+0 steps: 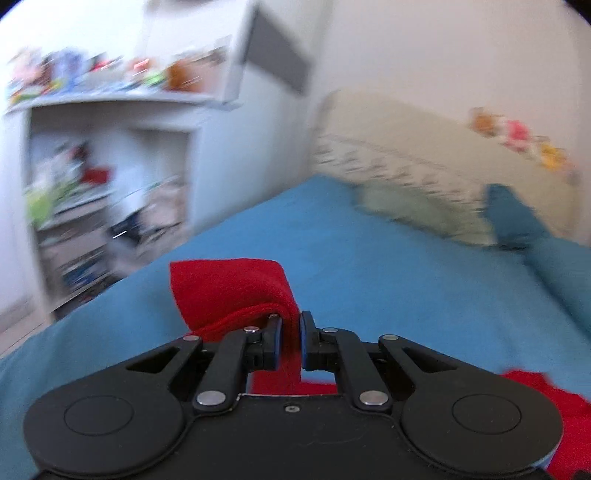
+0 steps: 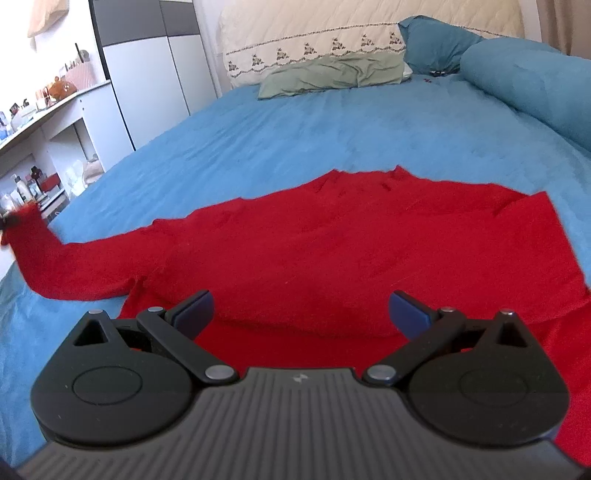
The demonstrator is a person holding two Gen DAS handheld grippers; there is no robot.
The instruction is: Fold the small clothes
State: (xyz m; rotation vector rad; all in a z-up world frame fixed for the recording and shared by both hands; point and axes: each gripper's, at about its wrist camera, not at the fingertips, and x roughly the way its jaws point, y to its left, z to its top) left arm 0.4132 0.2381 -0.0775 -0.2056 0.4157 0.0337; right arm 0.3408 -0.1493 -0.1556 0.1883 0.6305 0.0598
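Observation:
A red knit sweater [image 2: 332, 236] lies spread on the blue bed cover [image 2: 295, 125]. Its left sleeve [image 2: 55, 266] stretches out to the left and rises at its end. My left gripper [image 1: 291, 328] is shut on the sleeve's cuff [image 1: 229, 288] and holds it above the bed; the cuff flops over the left finger. The left wrist view is blurred. My right gripper [image 2: 301, 310] is open and empty, hovering just above the sweater's near hem.
Pillows [image 2: 332, 74] and a cream headboard [image 2: 314, 29] lie at the far end of the bed. A blue bolster [image 2: 528, 81] lies at the right. White shelves [image 1: 110, 177] and a wardrobe [image 2: 155, 66] stand left of the bed.

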